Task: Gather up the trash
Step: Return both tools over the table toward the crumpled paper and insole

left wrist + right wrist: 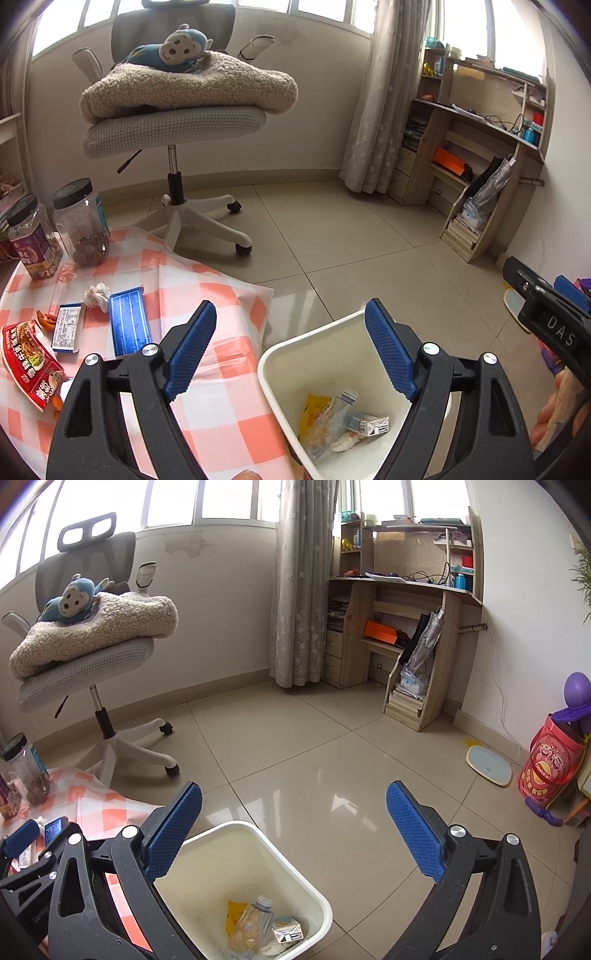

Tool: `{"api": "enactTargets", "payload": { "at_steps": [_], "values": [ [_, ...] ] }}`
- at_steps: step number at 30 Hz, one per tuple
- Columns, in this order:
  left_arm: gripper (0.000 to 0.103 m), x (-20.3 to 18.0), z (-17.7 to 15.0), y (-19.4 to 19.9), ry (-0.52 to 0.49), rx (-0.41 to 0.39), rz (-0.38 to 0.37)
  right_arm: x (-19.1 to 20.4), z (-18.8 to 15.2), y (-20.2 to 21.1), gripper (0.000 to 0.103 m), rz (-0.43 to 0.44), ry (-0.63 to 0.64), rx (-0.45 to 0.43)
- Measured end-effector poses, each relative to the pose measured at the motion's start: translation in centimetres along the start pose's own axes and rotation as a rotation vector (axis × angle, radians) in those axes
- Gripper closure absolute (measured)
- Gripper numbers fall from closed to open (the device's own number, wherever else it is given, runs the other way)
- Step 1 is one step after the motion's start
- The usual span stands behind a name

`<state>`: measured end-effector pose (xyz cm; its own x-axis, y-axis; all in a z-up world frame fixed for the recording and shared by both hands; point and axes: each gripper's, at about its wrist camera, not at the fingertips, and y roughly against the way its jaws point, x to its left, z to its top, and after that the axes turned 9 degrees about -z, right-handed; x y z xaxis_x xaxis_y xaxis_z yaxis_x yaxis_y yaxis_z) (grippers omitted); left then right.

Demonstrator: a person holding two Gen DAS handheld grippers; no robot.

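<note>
Both the left gripper [290,349] and right gripper [294,832] gape empty above the bin [314,345]; reaching beside it for the wrapper [31,363] risks toppling it.

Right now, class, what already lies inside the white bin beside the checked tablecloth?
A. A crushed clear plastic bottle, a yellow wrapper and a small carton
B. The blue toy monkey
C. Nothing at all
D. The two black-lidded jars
A: the white bin holds a crushed clear plastic bottle, a yellow wrapper and a small carton.
</note>
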<state>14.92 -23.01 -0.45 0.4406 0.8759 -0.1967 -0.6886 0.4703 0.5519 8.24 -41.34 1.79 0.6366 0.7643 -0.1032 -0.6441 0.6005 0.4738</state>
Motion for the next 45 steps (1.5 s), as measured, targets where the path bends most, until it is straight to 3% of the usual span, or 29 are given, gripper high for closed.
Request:
{"api": "enactTargets", "payload": {
  "at_steps": [6, 18, 36, 45],
  "values": [
    [0.019, 3.5, 0.3, 1.7, 0.072, -0.030, 0.091, 3.3, -0.2, 2.0, 0.007, 0.017, 0.059, -0.070],
    [0.019, 10.1, 0.6, 5.3, 0.188, -0.039, 0.185, 10.4, -0.3, 4.8, 0.007, 0.118, 0.124, -0.077],
    [0.019, 18.9, -0.5, 9.6, 0.297, -0.016, 0.352, 20.4, -1.6, 7.6, 0.007, 0.282, 0.179, -0.001],
    [0.019, 26.1, -3.0, 11.2, 0.438, 0.067, 0.440, 26.1, -3.1, 9.2, 0.007, 0.366, 0.231, 0.032]
  ]
}}
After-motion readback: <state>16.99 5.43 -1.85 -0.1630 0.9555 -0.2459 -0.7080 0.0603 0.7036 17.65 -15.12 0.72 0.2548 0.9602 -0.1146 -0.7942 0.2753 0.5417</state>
